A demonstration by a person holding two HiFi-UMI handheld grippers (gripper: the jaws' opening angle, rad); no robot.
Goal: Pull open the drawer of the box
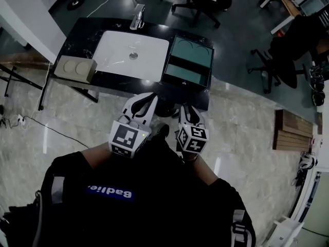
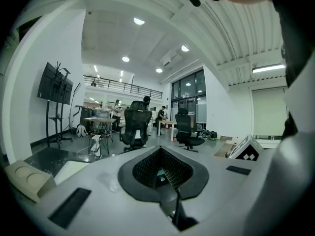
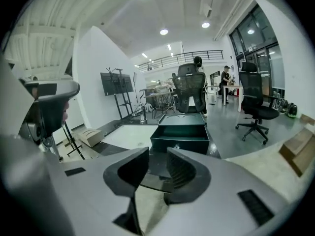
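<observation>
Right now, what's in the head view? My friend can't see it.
A person holds the left gripper and right gripper by a dark table, touching nothing. On the table sit a dark box with its drawer pulled out, a white sink and a tan tray.

Glossy black desk (image 1: 82, 35) catches the lights, the box (image 1: 191, 53) looks matt dark green, the floor (image 1: 241, 122) gleams like polished stone, and the right claw (image 3: 157, 154) shows smooth grey plastic with dark ribbed pads (image 3: 181, 173).
</observation>
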